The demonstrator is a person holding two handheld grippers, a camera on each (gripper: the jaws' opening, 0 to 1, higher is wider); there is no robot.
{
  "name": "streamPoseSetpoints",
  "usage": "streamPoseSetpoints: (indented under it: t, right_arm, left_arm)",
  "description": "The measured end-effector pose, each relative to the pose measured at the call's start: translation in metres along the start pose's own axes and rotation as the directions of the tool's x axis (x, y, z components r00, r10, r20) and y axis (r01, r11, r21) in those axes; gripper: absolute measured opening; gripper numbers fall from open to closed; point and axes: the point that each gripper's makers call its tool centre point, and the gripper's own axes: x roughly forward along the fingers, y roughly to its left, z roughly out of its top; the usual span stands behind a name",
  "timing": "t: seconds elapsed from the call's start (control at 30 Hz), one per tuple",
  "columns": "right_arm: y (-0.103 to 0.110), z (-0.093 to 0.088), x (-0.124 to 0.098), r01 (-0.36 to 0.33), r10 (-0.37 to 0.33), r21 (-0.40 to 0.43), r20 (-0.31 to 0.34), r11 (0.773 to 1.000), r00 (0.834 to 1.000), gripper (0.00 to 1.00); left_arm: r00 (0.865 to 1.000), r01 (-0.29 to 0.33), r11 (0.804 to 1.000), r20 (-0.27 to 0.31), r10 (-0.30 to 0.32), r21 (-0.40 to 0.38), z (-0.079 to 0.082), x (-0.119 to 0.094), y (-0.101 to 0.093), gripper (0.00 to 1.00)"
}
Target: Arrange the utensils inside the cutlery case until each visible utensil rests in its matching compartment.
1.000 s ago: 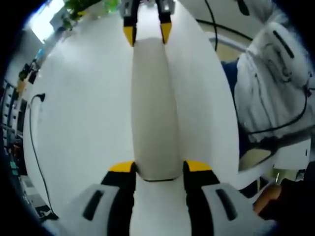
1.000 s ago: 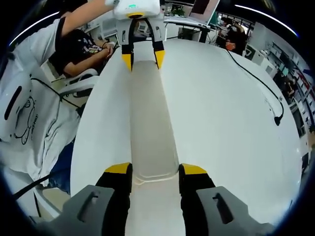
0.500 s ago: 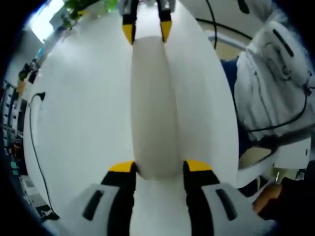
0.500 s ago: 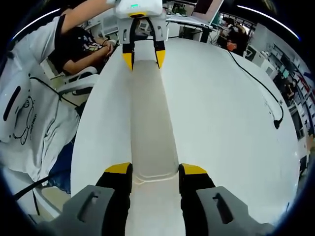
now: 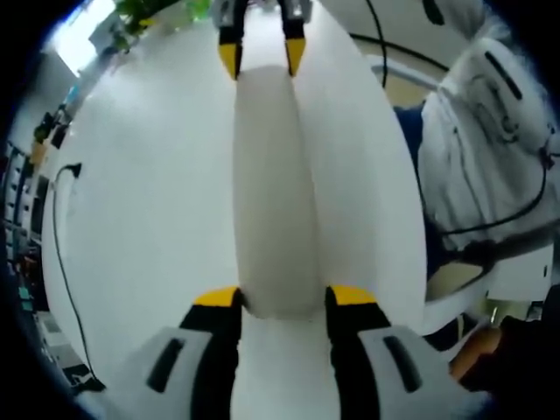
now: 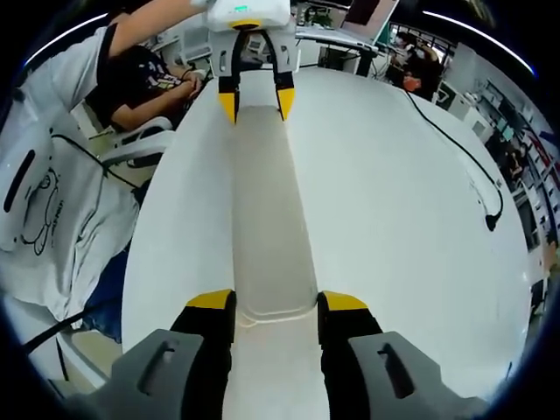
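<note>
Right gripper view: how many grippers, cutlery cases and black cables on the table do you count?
Grippers: 2, the right gripper and the left gripper
Cutlery case: 1
Black cable: 1
Total: 4

Smooth matt off-white plastic cutlery case [image 6: 267, 219], glossy white table [image 6: 394, 201], soft white cloth garment [image 5: 490, 149]

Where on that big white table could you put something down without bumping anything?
The white table is bare between the long cream case, held at both ends by the left gripper and right gripper, and the black cable toward its far edge. The other side is tighter: a narrow strip beside the white chair.
</note>
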Motion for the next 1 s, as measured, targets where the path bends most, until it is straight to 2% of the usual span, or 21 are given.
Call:
streamPoseSetpoints:
  t: [1.0]
  right_arm:
    - [-0.0020, -0.0002, -0.0032, 0.003, -0.003, -0.005, -0.005, 1.000, 1.000, 0.36]
  left_arm:
    - [1.000, -0.004, 1.000, -0.016, 0.004, -0.005, -0.0033, -0.0009, -0.0014, 0.40]
